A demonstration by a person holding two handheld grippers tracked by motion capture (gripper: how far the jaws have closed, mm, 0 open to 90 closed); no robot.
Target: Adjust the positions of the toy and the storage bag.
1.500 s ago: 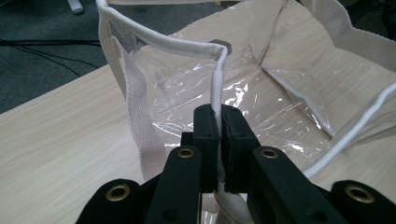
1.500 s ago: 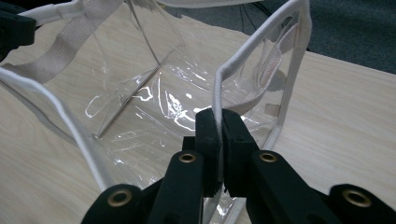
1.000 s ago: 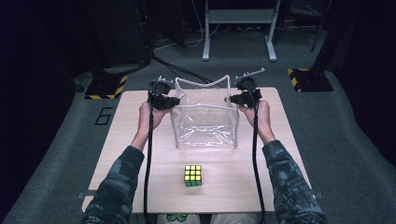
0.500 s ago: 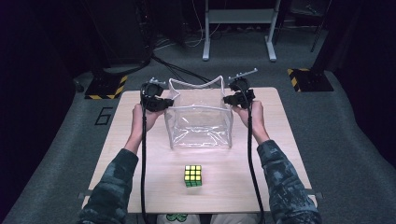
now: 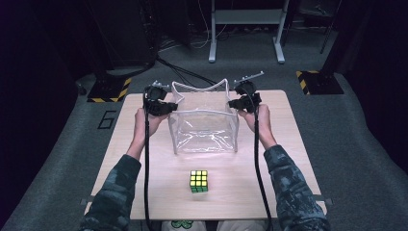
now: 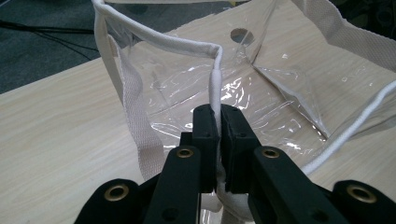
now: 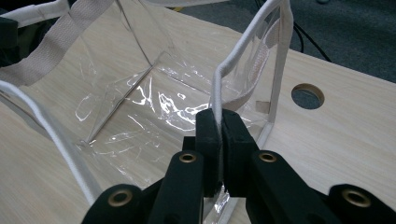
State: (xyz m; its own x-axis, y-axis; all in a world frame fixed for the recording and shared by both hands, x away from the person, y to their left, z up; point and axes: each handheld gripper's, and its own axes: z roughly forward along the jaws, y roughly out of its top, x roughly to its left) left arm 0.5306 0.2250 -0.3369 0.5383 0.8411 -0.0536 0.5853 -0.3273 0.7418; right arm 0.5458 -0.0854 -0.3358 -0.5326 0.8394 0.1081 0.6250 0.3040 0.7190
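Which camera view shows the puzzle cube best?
The high view: the puzzle cube sits whole on the table, in front of the clear bag, yellow face up. The left and right gripper views look into the bag and at its white rim instead.

Lab or test room — dark grey carpet (image 5: 62,159), hazard-striped floor plates (image 5: 109,89), trailing cables (image 5: 183,72), metal stand (image 5: 245,29)

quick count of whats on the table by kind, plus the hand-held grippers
clear bag: 1
puzzle cube: 1
hand-held grippers: 2, left hand-held gripper and right hand-held gripper, each shut on the bag's white rim
total: 4
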